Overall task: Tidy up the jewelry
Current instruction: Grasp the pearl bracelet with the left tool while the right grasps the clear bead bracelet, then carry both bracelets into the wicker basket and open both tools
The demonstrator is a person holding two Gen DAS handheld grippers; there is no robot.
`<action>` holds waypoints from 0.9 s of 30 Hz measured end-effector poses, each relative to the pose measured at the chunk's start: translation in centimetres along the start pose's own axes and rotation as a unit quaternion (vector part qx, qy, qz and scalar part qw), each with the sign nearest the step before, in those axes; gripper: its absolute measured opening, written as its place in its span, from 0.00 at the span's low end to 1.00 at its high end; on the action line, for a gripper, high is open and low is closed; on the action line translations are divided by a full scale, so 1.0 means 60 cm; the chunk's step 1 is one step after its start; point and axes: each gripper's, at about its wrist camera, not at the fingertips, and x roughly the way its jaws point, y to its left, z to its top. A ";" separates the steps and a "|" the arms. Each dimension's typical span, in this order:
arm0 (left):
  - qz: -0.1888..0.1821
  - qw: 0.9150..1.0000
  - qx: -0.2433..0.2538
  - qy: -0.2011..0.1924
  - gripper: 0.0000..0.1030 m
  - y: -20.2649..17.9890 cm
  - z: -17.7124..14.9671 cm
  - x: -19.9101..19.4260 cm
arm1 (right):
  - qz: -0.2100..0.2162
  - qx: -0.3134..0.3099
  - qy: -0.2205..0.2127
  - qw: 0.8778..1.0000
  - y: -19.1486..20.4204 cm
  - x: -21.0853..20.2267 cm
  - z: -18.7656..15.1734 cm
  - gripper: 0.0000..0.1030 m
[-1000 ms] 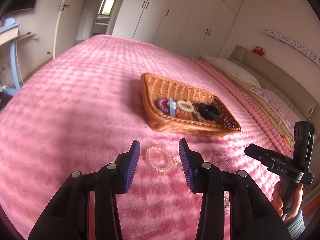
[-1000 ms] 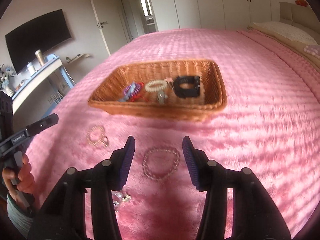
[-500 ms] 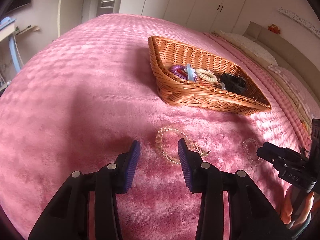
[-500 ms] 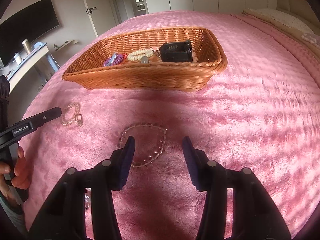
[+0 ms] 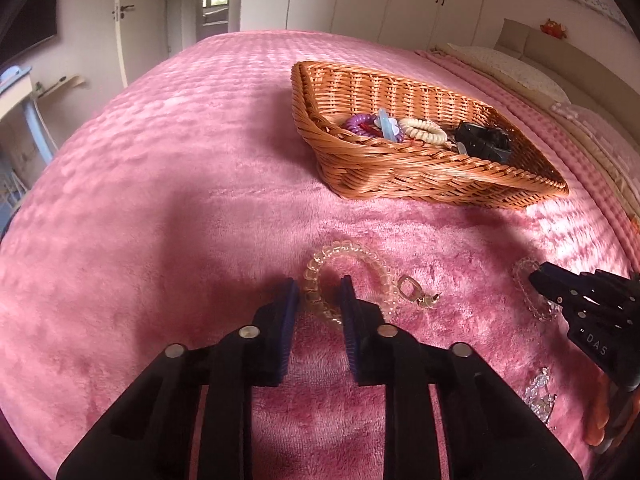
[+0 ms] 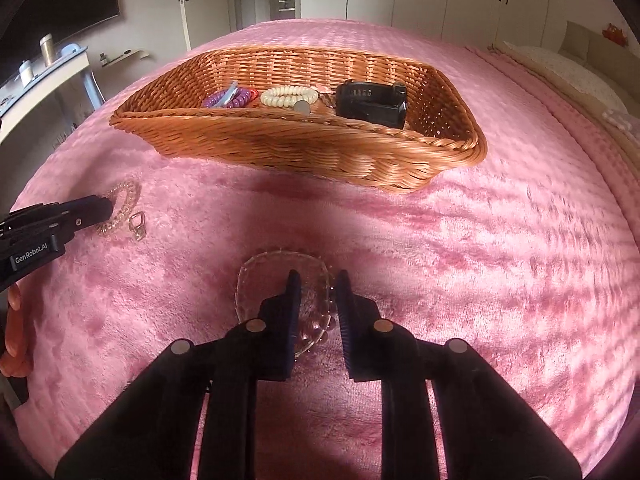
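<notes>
On the pink blanket, the left gripper is down on the coil bracelet; its jaws have just been closing and now stand narrow, with the near left arc of the coil between the pads, apparently pinched. A small gold clasp lies against the coil's right side. That coil looks light, springy and smooth, so a bite across the strand is sound, though it may stretch and slip on lifting. Further right, the right gripper has likewise just closed to a narrow gap over the bead bracelet, taking its near right side. Its beads look hard, small and loosely strung; it should dangle limp, so grip between beads. The basket sits beyond both, already holding hair ties and a black watch.
</notes>
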 end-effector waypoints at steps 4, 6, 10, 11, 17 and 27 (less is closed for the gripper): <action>-0.005 1.000 -0.004 -0.008 0.07 0.002 -0.002 -0.007 | 0.017 -0.002 -0.003 1.000 0.001 -0.011 -0.005 0.06; -0.006 1.000 -0.002 -0.016 0.07 -0.001 -0.004 -0.014 | 0.028 0.000 -0.008 1.000 -0.001 -0.021 -0.007 0.06; -0.017 0.999 -0.004 -0.040 0.07 -0.002 -0.006 -0.040 | 0.059 0.018 -0.014 0.998 -0.010 -0.043 -0.009 0.06; -0.023 0.999 -0.007 -0.045 0.07 -0.002 -0.007 -0.047 | 0.066 0.022 -0.015 0.997 -0.012 -0.049 -0.010 0.06; -0.037 0.997 -0.009 -0.061 0.07 -0.009 -0.008 -0.071 | 0.096 0.028 -0.023 0.995 -0.010 -0.080 -0.009 0.06; -0.056 0.992 0.010 -0.111 0.07 -0.041 0.028 -0.140 | 0.105 0.015 -0.067 0.992 -0.001 -0.167 0.028 0.06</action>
